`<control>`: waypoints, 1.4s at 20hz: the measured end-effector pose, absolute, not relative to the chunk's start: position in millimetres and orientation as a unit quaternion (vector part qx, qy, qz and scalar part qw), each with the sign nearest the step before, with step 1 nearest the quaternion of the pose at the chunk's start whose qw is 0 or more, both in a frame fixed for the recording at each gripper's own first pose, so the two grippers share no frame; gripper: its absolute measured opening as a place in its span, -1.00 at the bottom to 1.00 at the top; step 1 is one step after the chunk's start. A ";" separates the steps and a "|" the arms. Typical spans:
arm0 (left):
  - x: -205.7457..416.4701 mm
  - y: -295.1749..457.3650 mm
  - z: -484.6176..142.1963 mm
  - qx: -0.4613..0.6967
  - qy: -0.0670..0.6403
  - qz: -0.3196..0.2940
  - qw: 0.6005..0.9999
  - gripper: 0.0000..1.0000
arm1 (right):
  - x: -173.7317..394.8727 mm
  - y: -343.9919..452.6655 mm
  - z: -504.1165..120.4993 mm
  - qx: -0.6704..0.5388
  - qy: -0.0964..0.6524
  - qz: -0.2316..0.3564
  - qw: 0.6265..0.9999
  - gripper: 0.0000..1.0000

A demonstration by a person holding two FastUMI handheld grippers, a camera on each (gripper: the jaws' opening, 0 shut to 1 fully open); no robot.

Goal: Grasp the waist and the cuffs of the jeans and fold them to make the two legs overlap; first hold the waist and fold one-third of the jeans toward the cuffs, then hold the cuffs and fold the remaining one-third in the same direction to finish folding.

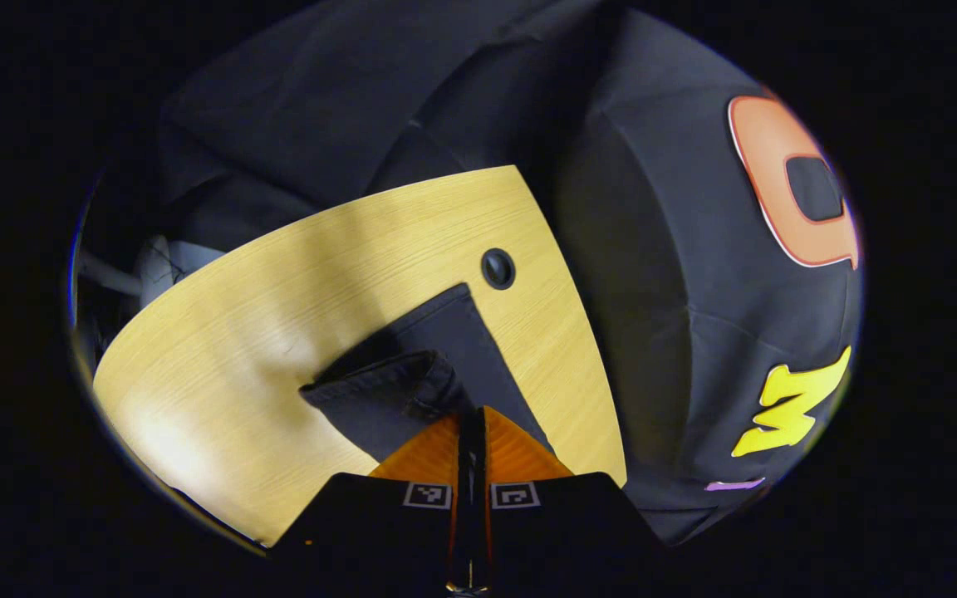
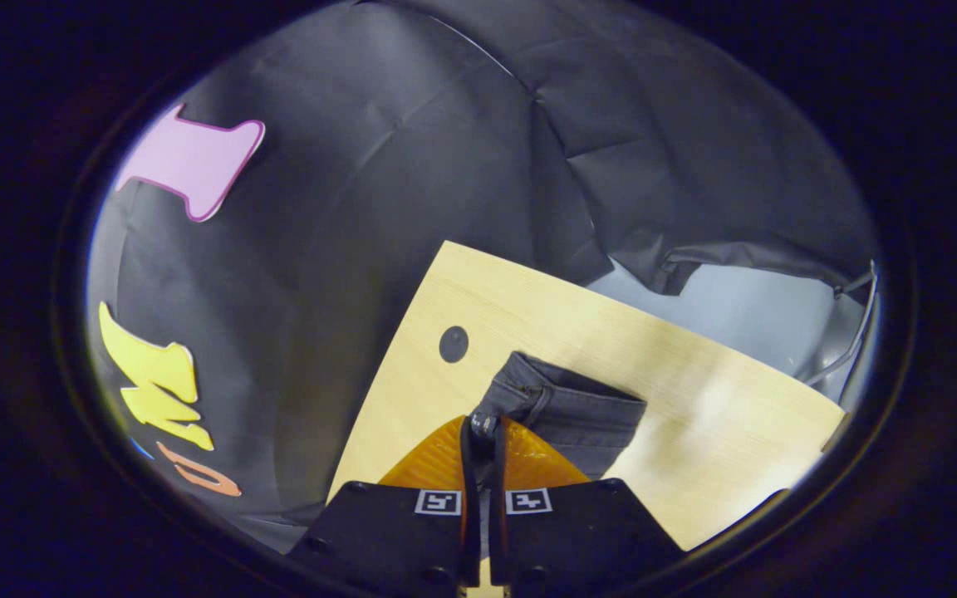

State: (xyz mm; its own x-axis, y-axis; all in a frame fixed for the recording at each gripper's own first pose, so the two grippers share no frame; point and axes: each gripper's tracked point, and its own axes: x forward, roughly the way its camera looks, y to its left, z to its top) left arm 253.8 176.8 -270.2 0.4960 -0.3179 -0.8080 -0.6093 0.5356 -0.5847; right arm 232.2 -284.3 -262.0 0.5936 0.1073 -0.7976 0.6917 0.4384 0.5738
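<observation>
Pinching dark jeans (image 1: 412, 374) over wooden table (image 1: 238, 332), left gripper (image 1: 470, 415), right gripper (image 2: 483, 428) both clamped on denim, round grommet (image 1: 498, 268) nearby.

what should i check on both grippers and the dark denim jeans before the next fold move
1. Left gripper shut on the dark denim jeans: ok, fingers closed on a fabric edge.
2. Right gripper shut on the jeans: ok, pinching a seamed edge.
3. Jeans over the light wooden table: ok.
4. Which part each gripper holds, waist or cuff: cannot tell.
5. Legs overlapped neatly: cannot tell, little fabric visible.
6. Round dark grommet free of fabric: ok.
</observation>
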 end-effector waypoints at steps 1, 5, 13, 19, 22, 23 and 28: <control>264.5 176.0 -277.0 -0.456 0.497 0.097 0.732 -0.93 | 239.8 -284.3 -271.6 0.488 0.409 -0.197 0.745 -0.91; 287.2 167.8 -312.7 -0.379 0.534 0.071 0.752 -0.94 | 264.7 -279.7 -307.9 0.460 0.429 -0.199 0.751 -0.91; 310.5 161.9 -346.5 -0.357 0.545 0.057 0.756 -0.80 | 279.0 -280.0 -346.7 0.490 0.431 -0.218 0.726 -0.90; 300.3 162.1 -348.2 -0.347 0.560 0.068 0.749 0.53 | 283.6 -276.3 -336.3 0.464 0.431 -0.199 0.747 -0.57; 304.0 160.8 -329.0 -0.329 0.548 0.063 0.767 0.84 | 277.0 -280.5 -329.4 0.430 0.431 -0.207 0.766 0.05; 305.6 157.3 -319.6 -0.324 0.540 0.056 0.774 0.84 | 274.4 -281.8 -323.3 0.422 0.429 -0.205 0.772 0.25; 289.8 132.9 -243.6 -0.270 0.487 0.002 0.830 0.90 | 252.1 -266.3 -263.3 0.339 0.400 -0.159 0.837 0.84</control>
State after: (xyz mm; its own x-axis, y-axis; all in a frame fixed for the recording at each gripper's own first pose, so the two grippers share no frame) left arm 289.8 132.9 -243.6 0.5256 -0.2600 -0.8101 -0.2669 0.8537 -0.4472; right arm 252.1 -266.3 -263.3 0.6300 0.0048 -0.7766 0.5366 0.7202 0.4398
